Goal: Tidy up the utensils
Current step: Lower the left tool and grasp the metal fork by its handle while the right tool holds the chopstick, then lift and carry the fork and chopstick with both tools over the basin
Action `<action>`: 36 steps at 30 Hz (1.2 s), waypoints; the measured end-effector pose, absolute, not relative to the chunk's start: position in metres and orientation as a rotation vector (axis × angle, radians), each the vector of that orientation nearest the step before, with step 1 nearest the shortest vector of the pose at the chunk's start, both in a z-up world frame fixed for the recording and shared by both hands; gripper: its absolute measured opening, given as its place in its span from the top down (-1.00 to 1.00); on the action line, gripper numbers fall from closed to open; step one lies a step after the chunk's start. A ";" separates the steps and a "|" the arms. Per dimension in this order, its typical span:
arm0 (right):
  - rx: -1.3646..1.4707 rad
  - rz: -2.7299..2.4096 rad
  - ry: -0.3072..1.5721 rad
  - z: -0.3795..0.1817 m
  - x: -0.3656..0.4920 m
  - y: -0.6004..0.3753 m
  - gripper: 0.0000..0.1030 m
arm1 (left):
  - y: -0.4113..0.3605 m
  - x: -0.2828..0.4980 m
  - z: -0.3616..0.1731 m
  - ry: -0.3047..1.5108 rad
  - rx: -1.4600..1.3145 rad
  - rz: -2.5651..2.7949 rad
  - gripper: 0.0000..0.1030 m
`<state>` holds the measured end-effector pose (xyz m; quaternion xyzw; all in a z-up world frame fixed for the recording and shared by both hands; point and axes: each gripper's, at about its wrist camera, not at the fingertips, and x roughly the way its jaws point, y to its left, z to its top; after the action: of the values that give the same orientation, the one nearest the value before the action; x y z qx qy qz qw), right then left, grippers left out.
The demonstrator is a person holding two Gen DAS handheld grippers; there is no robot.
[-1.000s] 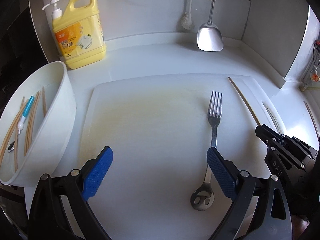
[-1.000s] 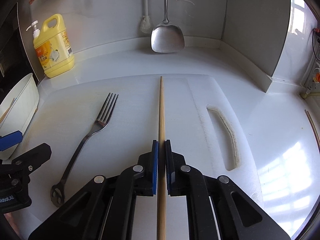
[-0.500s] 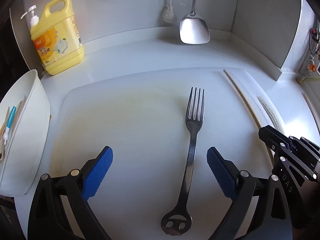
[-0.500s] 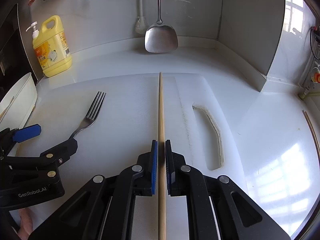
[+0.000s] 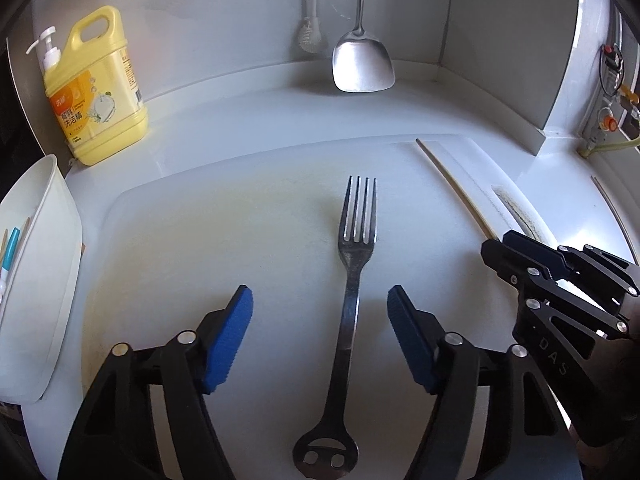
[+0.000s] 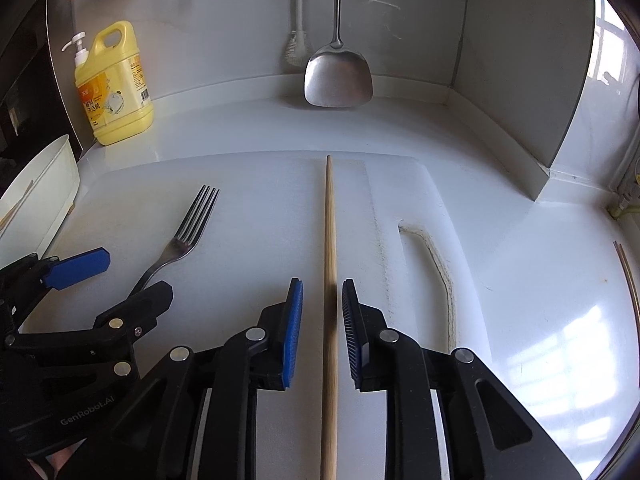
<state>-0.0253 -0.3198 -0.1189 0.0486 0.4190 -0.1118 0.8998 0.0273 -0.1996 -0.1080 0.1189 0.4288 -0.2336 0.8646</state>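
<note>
Fork (image 5: pixel 356 280) lies beside tool arms marked "DAS" and "GenRobot.AI".

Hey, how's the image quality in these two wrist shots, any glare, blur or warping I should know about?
Right wrist view: bright window glare on the counter at lower right; the chopstick looks smeared dark between the pads. Left wrist view: evenly lit, the fork is sharp with a soft shadow. Both views: fisheye bends the cutting board edges, corners go black.
</note>
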 end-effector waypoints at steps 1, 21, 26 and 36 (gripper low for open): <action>0.098 -0.227 0.867 -0.119 -0.025 -0.319 0.63 | -0.201 0.026 -0.107 0.895 0.252 -0.495 -0.04; 0.171 -0.178 0.852 -0.107 -0.042 -0.318 0.88 | -0.191 0.013 -0.088 0.945 0.132 -0.514 0.86; 0.165 -0.143 0.823 -0.089 -0.048 -0.309 0.88 | -0.178 0.006 -0.067 0.928 0.084 -0.492 0.86; 0.124 0.034 0.756 -0.040 -0.042 -0.258 0.88 | -0.105 -0.009 -0.008 0.874 -0.002 -0.351 0.86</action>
<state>-0.0416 -0.2583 -0.0403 0.0603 0.3687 0.0168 0.9275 -0.0085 -0.1052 -0.0078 -0.0008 0.4211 -0.1691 0.8911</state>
